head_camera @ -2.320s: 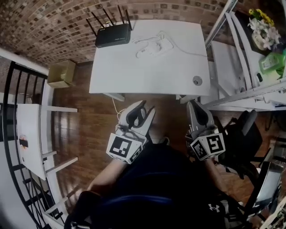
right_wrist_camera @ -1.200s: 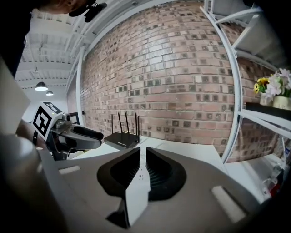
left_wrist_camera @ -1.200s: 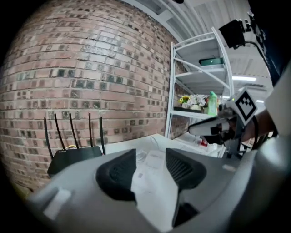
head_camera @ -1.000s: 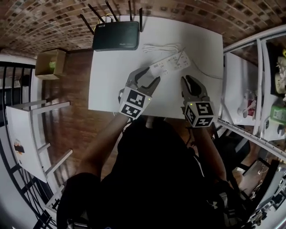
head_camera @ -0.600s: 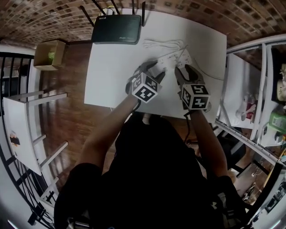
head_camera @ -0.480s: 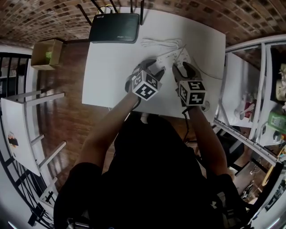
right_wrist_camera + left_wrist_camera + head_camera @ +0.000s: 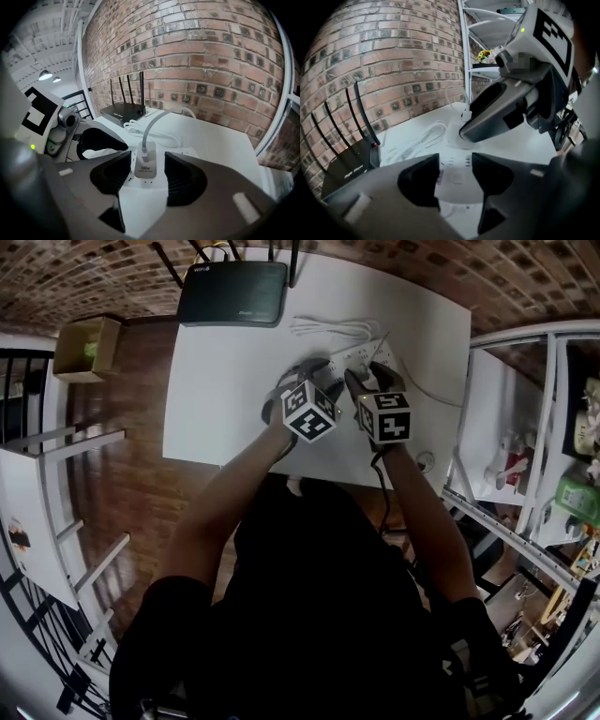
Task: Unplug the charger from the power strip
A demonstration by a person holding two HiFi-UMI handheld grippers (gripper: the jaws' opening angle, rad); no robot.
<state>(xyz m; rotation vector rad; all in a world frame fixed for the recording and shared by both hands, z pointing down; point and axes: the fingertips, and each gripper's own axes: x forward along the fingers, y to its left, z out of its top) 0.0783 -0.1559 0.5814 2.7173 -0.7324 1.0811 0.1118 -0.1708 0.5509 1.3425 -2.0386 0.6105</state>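
A white power strip point(image 7: 367, 356) lies on the white table point(image 7: 225, 381). A white charger point(image 7: 145, 164) stands plugged into it, its cable point(image 7: 151, 125) arching up toward the back. My right gripper point(image 7: 149, 177) is open; its jaws have just been opening. The charger stands between them with a gap on each side. My left gripper point(image 7: 454, 180) is open wide, and the power strip point(image 7: 457, 177) lies between its jaws. In the head view the left gripper point(image 7: 314, 379) and right gripper point(image 7: 373, 377) sit side by side over the strip, hiding the charger.
A black router point(image 7: 232, 293) with antennas stands at the table's far left corner. A coil of white cable point(image 7: 330, 328) lies behind the strip. White shelving point(image 7: 525, 427) stands to the right. A cardboard box point(image 7: 84, 348) sits on the wooden floor to the left.
Both grippers have moved from the table's front edge forward and down onto the power strip. The right jaws stand wider apart than before.
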